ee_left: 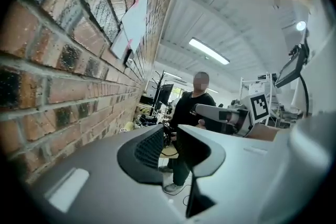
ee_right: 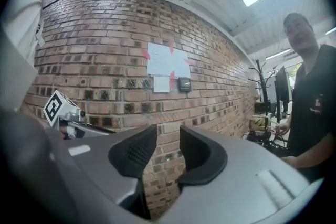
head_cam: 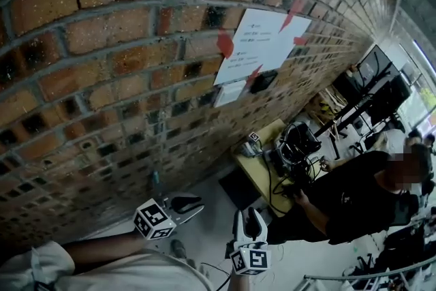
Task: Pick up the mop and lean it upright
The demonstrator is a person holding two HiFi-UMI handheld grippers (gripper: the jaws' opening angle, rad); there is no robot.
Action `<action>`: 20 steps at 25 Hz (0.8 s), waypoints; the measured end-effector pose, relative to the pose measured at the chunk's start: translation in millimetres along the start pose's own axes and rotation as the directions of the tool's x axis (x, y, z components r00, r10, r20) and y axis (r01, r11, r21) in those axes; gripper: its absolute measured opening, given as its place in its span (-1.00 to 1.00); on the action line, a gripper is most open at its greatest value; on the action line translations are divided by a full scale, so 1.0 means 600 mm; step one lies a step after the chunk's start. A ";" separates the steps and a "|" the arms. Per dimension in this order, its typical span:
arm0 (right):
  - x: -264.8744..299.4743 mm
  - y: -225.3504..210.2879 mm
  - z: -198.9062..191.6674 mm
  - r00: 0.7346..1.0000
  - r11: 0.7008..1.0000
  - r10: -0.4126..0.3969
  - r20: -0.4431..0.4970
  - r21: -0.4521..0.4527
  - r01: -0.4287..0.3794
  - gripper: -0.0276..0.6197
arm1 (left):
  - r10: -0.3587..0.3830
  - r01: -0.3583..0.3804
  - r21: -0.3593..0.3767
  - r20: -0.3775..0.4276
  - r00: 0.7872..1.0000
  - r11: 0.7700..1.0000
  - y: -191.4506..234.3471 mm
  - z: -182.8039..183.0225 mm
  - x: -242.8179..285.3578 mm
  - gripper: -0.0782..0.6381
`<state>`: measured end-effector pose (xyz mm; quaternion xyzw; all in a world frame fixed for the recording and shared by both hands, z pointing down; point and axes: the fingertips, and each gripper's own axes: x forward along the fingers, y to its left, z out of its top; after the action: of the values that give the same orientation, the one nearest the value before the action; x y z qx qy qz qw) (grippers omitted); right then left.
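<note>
I cannot make out the mop in any view; only a thin teal stub point(head_cam: 155, 182) shows by the foot of the brick wall point(head_cam: 122, 78), just above my left gripper. My left gripper point(head_cam: 185, 204) is held up level beside the wall. It is open and only the room shows through the gap in the left gripper view point(ee_left: 170, 136). My right gripper point(head_cam: 251, 218) hangs close to its right, pointing at the wall. It is open too, with bare brick behind the gap point(ee_right: 168, 139). Neither holds anything.
White papers taped with red point(head_cam: 262, 44) hang on the wall. A person in black point(head_cam: 354, 194) stands at a yellow-topped desk point(head_cam: 262, 167) crowded with cables and equipment, to my right. Monitors on stands point(head_cam: 381, 78) are further back. Pale floor point(head_cam: 204, 232) lies below the grippers.
</note>
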<state>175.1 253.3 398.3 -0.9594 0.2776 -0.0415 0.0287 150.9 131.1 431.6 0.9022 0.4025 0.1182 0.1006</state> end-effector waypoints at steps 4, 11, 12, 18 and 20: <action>-0.044 -0.045 -0.013 0.998 0.998 -0.069 -0.014 0.006 0.069 -0.51 | -0.041 0.041 0.011 -0.023 0.999 0.999 -0.027 -0.011 0.032 -0.52; -0.102 -0.096 -0.038 0.990 0.990 -0.137 -0.038 0.017 0.138 -0.51 | -0.068 0.068 -0.002 -0.051 0.996 0.998 -0.054 -0.036 0.066 -0.52; -0.107 -0.102 -0.040 0.989 0.989 -0.144 -0.042 0.020 0.145 -0.51 | -0.070 0.070 -0.004 -0.056 0.996 0.998 -0.057 -0.039 0.070 -0.52; -0.129 -0.133 -0.051 0.985 0.986 -0.162 -0.051 0.036 0.164 -0.51 | -0.075 0.075 -0.006 -0.086 0.993 0.997 -0.077 -0.061 0.089 -0.52; -0.132 -0.138 -0.054 0.986 0.987 -0.156 -0.056 0.039 0.159 -0.51 | -0.073 0.073 -0.004 -0.093 0.993 0.997 -0.083 -0.065 0.094 -0.52</action>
<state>149.3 364.7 432.0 -0.9760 0.2006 -0.0752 0.0389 141.0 209.2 462.4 0.8803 0.4394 0.1564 0.0864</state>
